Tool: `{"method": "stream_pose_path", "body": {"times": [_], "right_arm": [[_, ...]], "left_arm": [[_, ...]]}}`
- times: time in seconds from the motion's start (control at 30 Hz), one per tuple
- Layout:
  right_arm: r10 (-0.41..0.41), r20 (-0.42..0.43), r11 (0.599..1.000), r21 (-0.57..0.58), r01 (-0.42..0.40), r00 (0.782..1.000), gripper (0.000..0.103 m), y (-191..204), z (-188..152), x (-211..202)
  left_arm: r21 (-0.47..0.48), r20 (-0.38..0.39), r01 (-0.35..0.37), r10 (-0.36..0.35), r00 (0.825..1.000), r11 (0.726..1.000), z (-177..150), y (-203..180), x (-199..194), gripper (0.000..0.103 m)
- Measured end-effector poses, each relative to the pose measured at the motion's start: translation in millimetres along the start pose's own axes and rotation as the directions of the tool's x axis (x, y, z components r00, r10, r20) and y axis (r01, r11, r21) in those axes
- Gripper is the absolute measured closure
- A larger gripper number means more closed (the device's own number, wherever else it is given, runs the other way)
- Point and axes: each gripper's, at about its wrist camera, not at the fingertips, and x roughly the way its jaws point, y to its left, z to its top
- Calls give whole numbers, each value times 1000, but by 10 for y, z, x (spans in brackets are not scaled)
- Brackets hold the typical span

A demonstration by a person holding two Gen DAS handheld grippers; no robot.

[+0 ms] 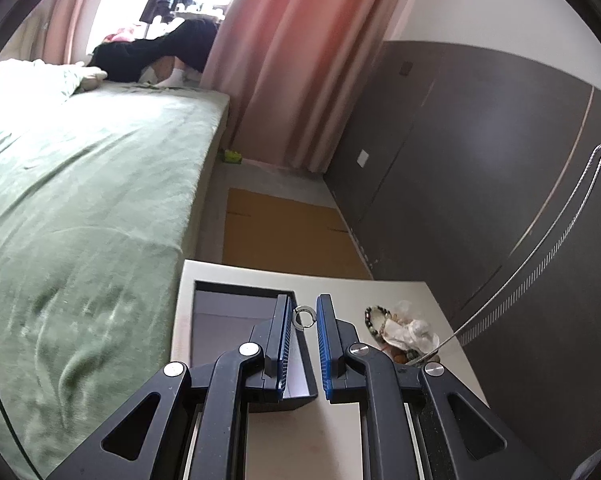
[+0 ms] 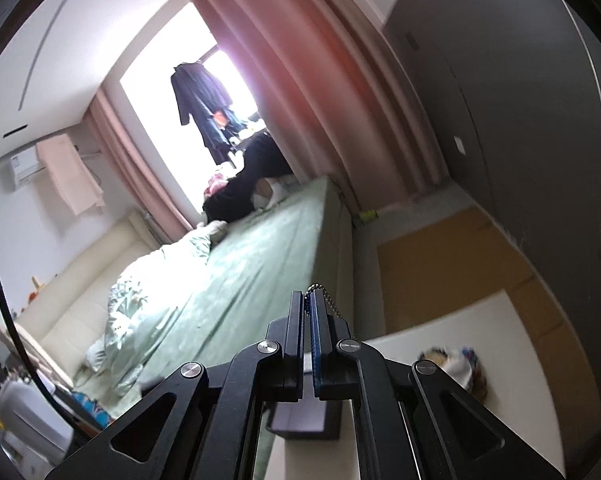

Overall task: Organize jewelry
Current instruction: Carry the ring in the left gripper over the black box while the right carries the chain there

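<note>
the bed (image 1: 80, 200) with its green cover fills the left of the left wrist view and runs back to the pink curtain (image 1: 300, 60) and the bright window. the dark grey wall (image 1: 480, 160) takes up the right side, with a flat sheet of brown cardboard (image 1: 284, 232) on the floor between the bed and that wall.

nearer, the pale counter (image 1: 404, 300) stands just beside the bed. on its left part sits a dark open box (image 1: 228, 312) with a grey inside; the left finger of the left gripper (image 1: 304, 320) partly covers it. on the counter's right part lies a small heap of jewelry (image 1: 404, 332): a dark beaded bracelet (image 1: 374, 318) at its left edge, with crumpled clear wrapping and mixed beads beside it. in the right wrist view the same heap (image 2: 456, 364) is blurred.

a thin silver chain (image 1: 540, 260) rises from the heap toward the upper right, up to a dark shape at the frame's edge.

the left gripper's fingers stand narrow, and a small silver ring (image 1: 302, 316) sits between their tips, above the box's right edge; whether the pads press on it i cannot tell.

the right gripper (image 2: 308, 304) is high above the counter, its fingers pinched together on a fine ball chain (image 2: 324, 294) that loops out at the tips.
</note>
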Motion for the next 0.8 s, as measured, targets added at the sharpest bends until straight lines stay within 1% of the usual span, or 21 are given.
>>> {"method": "stream_pose_path", "body": {"times": [0.2, 0.33, 0.43, 0.5, 0.63, 0.8], "right_arm": [[-1, 51, 996, -89, 6, 999, 99, 434, 318, -102], [-29, 90, 989, -141, 42, 995, 98, 678, 509, -141], [-46, 105, 984, -164, 63, 993, 99, 835, 627, -139], [-41, 105, 981, -182, 60, 994, 99, 950, 703, -106], [-31, 111, 972, -230, 56, 993, 99, 1192, 781, -54], [-2, 110, 966, -257, 31, 994, 99, 1382, 779, 25]], "left_arm": [[-66, 30, -4, 6, 1000, 998, 101, 267, -111, 90], [-110, 46, -9, 14, 999, 994, 142, 452, -183, 90], [-132, 56, -15, 22, 998, 991, 166, 569, -230, 90], [-145, 61, -19, 28, 998, 989, 178, 636, -262, 90], [-174, 70, -15, 27, 997, 985, 192, 730, -315, 90], [-198, 69, -6, 20, 997, 980, 185, 775, -301, 90]]}}
